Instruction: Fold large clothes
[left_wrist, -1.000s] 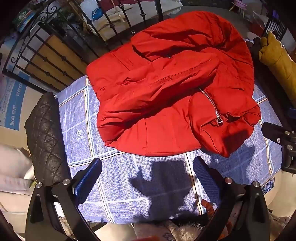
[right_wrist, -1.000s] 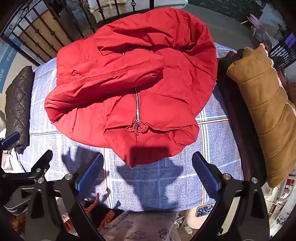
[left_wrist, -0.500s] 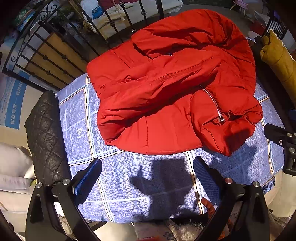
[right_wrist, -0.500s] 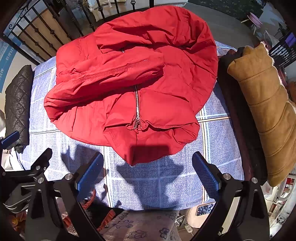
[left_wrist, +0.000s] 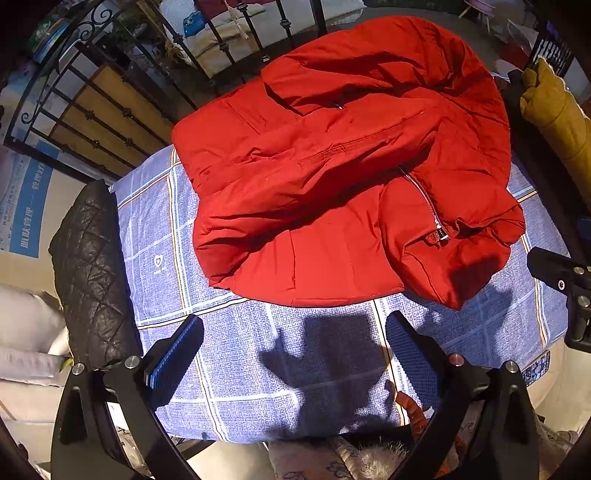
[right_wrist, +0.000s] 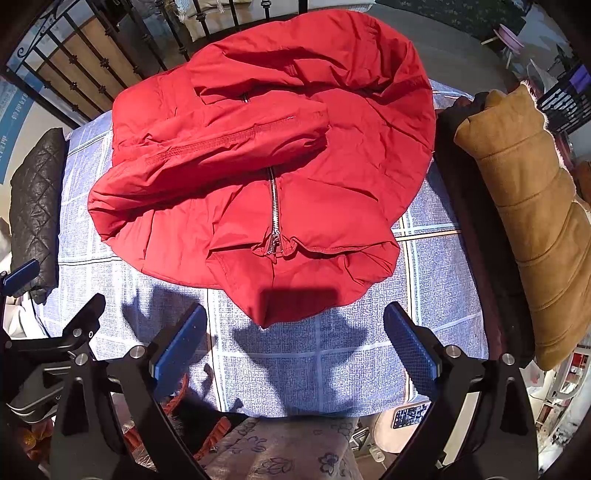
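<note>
Change: almost none; both views sit a touch closer to the coat
Red jacket (left_wrist: 343, 192): lies folded on the blue checked table (left_wrist: 288, 354), zip (right_wrist: 273, 206) up
Left claw (left_wrist: 295, 350): wide, empty
Right claw (right_wrist: 293, 341): wide, empty, before the hem

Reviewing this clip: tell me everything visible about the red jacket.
The red jacket is a puffy, smooth-shelled garment lying front-up on the blue checked cloth, partly folded. One sleeve is laid across its chest. A silver zipper runs down the middle, closed, its pull near the rumpled hem. The hood end points away from the cameras. The fabric is creased. Neither the left gripper nor the right gripper touches it; both are open, short of the hem.
</note>
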